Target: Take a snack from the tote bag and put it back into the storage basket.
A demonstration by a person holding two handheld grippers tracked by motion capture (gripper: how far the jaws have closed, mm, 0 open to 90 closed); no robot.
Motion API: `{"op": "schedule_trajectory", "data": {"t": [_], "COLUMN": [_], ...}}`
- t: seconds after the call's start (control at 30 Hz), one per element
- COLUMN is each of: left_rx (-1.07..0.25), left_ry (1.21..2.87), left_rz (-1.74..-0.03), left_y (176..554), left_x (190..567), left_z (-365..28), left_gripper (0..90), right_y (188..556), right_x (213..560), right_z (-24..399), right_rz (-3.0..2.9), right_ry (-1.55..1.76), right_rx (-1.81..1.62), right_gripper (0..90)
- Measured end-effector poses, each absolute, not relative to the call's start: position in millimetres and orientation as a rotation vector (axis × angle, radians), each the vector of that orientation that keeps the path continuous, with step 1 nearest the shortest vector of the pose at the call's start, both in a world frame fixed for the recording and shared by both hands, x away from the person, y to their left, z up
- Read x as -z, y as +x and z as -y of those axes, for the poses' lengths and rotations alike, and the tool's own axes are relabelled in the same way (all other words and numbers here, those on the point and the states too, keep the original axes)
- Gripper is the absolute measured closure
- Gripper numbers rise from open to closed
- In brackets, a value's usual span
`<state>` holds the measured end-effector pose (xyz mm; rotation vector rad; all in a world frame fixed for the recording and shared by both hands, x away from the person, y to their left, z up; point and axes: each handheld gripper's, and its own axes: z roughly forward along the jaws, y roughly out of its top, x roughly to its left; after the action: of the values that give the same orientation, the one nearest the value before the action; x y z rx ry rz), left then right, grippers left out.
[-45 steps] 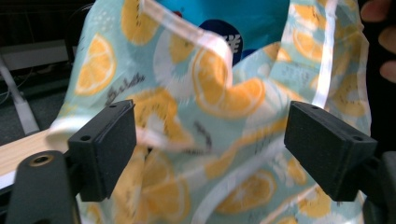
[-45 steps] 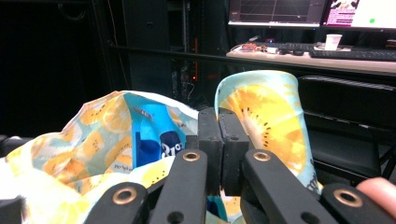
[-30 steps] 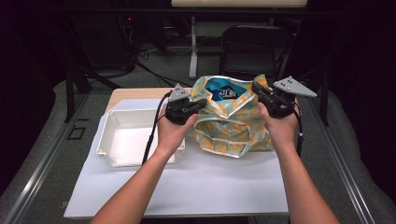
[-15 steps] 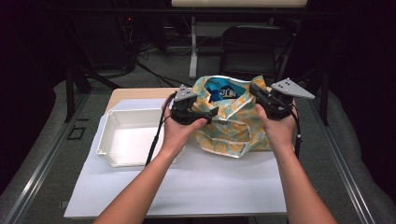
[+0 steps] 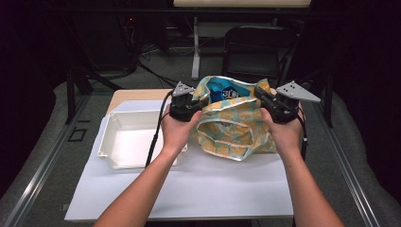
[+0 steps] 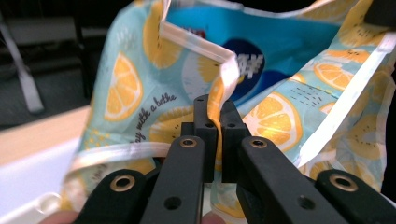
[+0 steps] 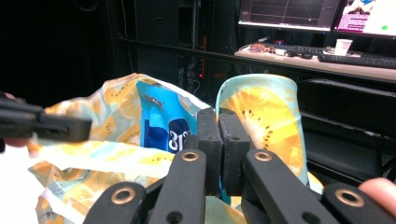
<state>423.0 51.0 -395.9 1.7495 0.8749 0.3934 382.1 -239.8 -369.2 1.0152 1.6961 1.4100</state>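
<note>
Both grippers, left & right, clamped shut on the lemon-print fabric bag rim. Floppy, light imo; grab the hem.

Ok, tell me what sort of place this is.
Probably a lab or recording workspace: a white-covered work table stands among dark equipment racks, with lit computer monitors and a black keyboard on a desk behind, and a black office chair.
</note>
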Motion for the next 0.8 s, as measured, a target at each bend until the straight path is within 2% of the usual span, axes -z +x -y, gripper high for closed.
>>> {"op": "schedule_trajectory", "data": {"t": [0.53, 0.7, 0.8], "left_rx": [-0.475, -0.464, -0.415], "left_ry": [1.665, 1.648, 1.66], "left_rz": [-0.829, -0.867, -0.937], "left_y": [479.2, 505.5, 525.5], "left_x": [342.9, 337.3, 346.1], "left_z": [-51.2, -42.5, -38.4], "left_gripper": [90.0, 89.9, 89.7], "right_y": [403.1, 416.5, 427.5], "right_x": [350.8, 345.1, 350.3], "right_z": [237.3, 240.0, 242.2], "right_rz": [-1.673, -1.669, -1.677], "right_ry": [1.004, 1.04, 1.103], "right_rx": [-1.362, -1.345, -1.338], "right_gripper": [88.6, 88.6, 87.4]}}
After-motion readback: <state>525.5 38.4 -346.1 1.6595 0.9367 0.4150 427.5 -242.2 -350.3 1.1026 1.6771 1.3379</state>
